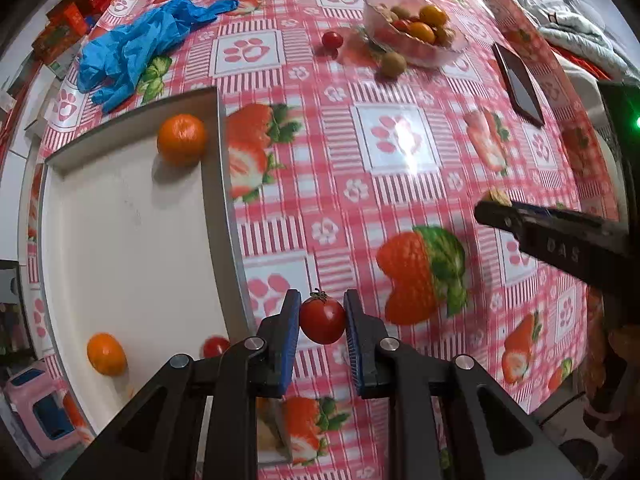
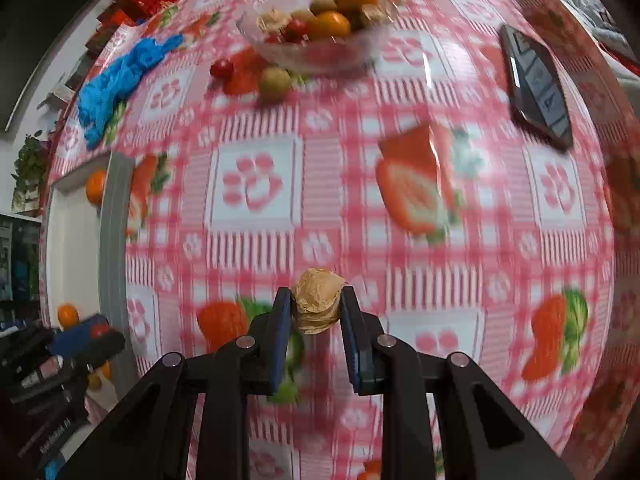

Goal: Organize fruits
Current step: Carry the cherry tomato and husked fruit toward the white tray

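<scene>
- Left tool (image 1: 322, 320) is gripping a cherry tomato (image 1: 322, 320) between its blue pads, stem end tilting up and away from the camera; the fruit is riding clear above the bench (image 1: 400, 208)
- Right tool (image 2: 316, 308) is pinching a papery tan husked fruit (image 2: 317, 305), the husk crumpling slightly where the pads are pressing; it too is hanging above the checked cloth, not resting on it
- Key relation: the white tray (image 1: 218, 128) is lying to the left of both tools in both wrist views; its grey rim is running just beside the left tool, while the right tool is sitting well apart from it, with a wide stretch of cloth between
- Judgement: the left hand is the nearer one, so the tomato is likely heading for the tray first; the right tool's tip (image 1: 496, 200) is showing at the right edge of the left view, so the two paths are not crossing yet
- Tray is already holding a tangerine (image 1: 182, 140) in its far corner, a second one (image 1: 106, 354) at the near end, and a small red tomato (image 1: 216, 346) partly hidden behind the left tool's finger
- Farther off, a glass bowl (image 1: 452, 50) is holding mixed fruit; a loose tomato (image 1: 332, 39) and a greenish-brown round fruit (image 1: 393, 65) are lying just beside it
- Blue gloves (image 1: 132, 48) and a dark phone (image 1: 520, 80) are lying far out on the cloth, away from the work
</scene>
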Demonstrator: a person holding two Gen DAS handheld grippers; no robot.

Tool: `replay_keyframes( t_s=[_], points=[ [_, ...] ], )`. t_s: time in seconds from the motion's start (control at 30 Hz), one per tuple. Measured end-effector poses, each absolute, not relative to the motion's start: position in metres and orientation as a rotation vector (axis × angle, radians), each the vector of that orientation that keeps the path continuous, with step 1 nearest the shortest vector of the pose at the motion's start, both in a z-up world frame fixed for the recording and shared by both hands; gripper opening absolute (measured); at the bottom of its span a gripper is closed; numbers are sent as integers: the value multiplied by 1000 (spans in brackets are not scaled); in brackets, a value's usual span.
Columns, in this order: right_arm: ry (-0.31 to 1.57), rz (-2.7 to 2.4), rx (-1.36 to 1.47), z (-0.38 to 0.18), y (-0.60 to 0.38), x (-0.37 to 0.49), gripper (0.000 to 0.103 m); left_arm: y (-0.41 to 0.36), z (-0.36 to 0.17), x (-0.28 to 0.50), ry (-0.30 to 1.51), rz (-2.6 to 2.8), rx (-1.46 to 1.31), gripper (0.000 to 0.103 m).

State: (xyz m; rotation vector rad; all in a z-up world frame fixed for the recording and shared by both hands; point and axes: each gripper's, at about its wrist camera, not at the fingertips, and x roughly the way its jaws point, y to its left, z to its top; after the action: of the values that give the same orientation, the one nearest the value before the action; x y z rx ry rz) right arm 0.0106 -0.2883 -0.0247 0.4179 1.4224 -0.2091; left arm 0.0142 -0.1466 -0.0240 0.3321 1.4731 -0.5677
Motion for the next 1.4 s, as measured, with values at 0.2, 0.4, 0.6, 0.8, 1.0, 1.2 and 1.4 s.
replay_keyframes(
  t_s=[0.2,0.4,0.6,0.8,1.0,1.2,1.4],
  points=[
    [1457,-205,424,-18,-276,-18,26,-138,-19,-3,1475,-570,355,23],
    [1478,-170,409,-9,-253,-30,26,-124,-12,-14,1468,-568,392,23],
    [1482,-145,403,0,-234,-33,26,-108,-7,-18,1468,-560,409,23],
    [1472,-126,375,11,-219,-28,26,-96,0,-20,1459,-561,416,23],
    [1463,-111,346,19,-205,-20,26,-88,6,-19,1442,-562,403,23],
    [1464,-87,320,22,-190,-15,26,-73,7,-14,1446,-537,377,23],
    [1473,-66,305,21,-178,-13,26,-61,5,-13,1452,-517,361,23]
  ],
)
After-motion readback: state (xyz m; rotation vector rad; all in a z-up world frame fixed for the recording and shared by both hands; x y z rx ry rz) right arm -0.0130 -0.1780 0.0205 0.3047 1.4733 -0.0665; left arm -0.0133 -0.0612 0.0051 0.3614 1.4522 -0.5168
